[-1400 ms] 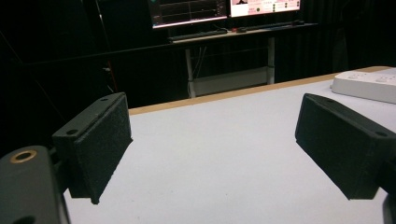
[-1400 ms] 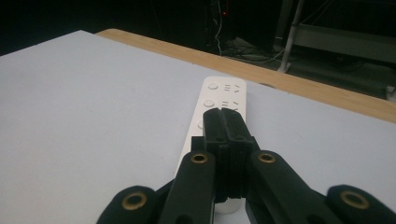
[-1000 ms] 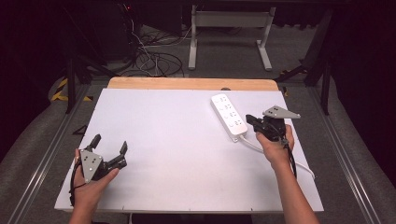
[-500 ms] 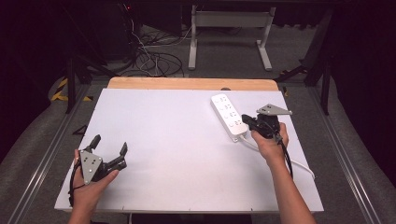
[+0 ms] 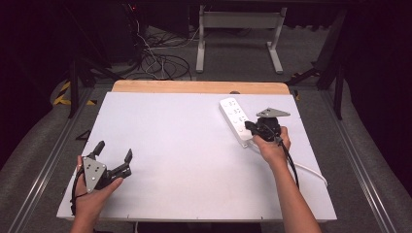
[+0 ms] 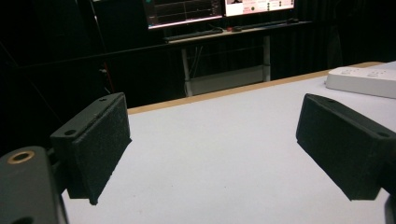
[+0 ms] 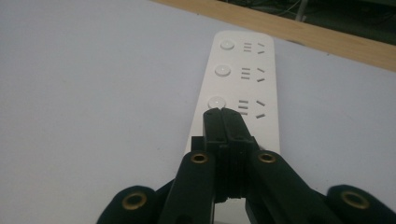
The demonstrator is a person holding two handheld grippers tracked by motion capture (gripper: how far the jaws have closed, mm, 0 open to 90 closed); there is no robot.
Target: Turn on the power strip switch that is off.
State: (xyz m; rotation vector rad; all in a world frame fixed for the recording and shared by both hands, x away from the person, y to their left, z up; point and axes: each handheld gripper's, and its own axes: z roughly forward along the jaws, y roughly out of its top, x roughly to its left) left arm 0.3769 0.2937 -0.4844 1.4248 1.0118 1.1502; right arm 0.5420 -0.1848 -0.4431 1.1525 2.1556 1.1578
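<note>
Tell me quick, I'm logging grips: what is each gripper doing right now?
Left gripper: open, holding nothing, above the table.
Right gripper: closed, empty, tips over the power strip, near a button.

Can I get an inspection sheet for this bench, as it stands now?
Surface: white table top, wooden strip along the far edge.
Job's things: white power strip flat at far right, three round buttons up.
Clutter: nothing seen.
Grippers: left gripper open, nothing between its jaws; right gripper shut, tips over the strip's nearest button, contact unclear.
Cables: strip's white cord runs off right.
Surroundings: dark room, floor cables, monitors on a desk.
</note>
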